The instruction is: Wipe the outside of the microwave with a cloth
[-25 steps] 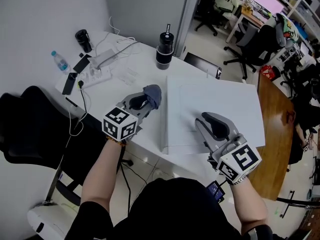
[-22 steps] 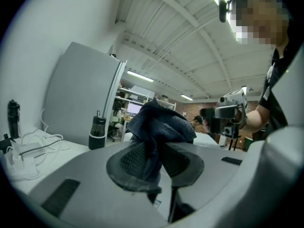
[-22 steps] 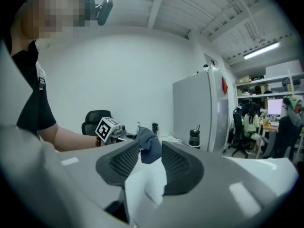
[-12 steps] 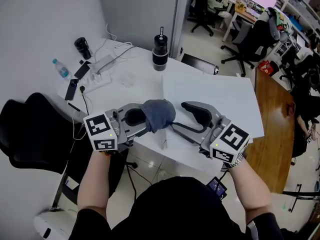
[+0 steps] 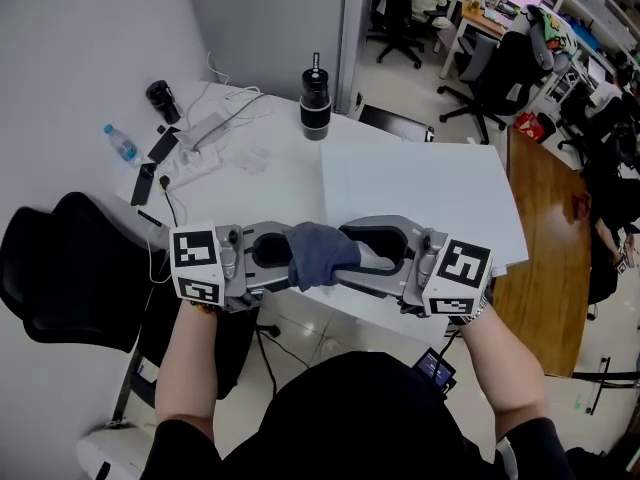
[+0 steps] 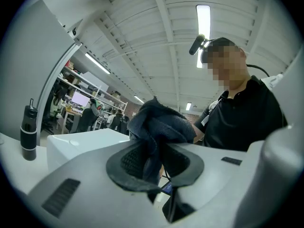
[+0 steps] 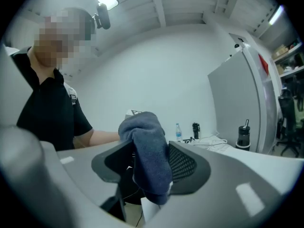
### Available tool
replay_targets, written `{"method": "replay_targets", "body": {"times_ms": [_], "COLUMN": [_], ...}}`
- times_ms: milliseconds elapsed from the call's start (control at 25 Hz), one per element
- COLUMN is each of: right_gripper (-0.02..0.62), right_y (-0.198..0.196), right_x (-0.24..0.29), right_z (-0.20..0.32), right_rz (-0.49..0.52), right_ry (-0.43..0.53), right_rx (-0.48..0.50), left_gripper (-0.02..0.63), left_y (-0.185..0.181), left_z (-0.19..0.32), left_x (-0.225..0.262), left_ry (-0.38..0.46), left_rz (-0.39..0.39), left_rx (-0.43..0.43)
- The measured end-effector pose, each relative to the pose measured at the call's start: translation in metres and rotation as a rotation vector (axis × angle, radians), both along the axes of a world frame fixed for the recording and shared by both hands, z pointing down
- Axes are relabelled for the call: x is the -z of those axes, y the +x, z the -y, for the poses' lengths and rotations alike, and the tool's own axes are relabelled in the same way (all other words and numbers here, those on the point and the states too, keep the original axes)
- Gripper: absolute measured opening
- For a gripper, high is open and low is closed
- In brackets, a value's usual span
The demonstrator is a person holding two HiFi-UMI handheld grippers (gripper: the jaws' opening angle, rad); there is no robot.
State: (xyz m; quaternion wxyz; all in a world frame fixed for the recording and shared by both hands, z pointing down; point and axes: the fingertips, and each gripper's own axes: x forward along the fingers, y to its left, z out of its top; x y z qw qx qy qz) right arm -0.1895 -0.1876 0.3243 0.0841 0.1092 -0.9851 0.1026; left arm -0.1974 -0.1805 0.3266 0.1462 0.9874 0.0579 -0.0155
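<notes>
Over the surface's (image 5: 270,183) near edge, left hand-held gripper (image 5: 272,260) clamps cloth (image 5: 320,253); right hand-held gripper's (image 5: 385,258) jaws just opened around it, likely a handover before wiping.

Head view looks steeply down; gripper views face each other close-up, sharing the cloth (image 5: 320,255).

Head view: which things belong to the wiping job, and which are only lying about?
For the job:
grey-blue cloth
white microwave

Lying about:
black flask
water bottle
black chair
</notes>
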Motion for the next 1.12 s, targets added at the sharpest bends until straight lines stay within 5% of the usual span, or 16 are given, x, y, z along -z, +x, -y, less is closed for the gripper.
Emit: {"method": "replay_targets", "body": {"times_ms": [200,640,880,1120], "right_gripper": [0.13,0.077,0.077,0.075], "right_y": [0.0,0.025,0.029,0.039], "right_x": [0.002,-0.016,-0.056,-0.084], "right_z": [-0.01,0.054,0.075,0.093], "right_rz": [0.009,-0.104,-0.27,-0.478], "right_ry": [-0.011,-0.047,-0.143,-0.072], "right_rx": [0.019,-0.365,-0.469,-0.553], "left_gripper": [0.081,0.127,0.123,0.101], "left_y": [0.001,-0.033,-0.042,-0.041], "left_z": [-0.002,0.05,0.052,0.048], "left_x": [0.001,-0.016,-0.015,-0.013], "left_ry": [0.008,0.132,0.154,0.164], "left_rz": [0.011,0.136,0.134,0.119], "left_rx": [0.02,0.452,0.559,0.587]}}
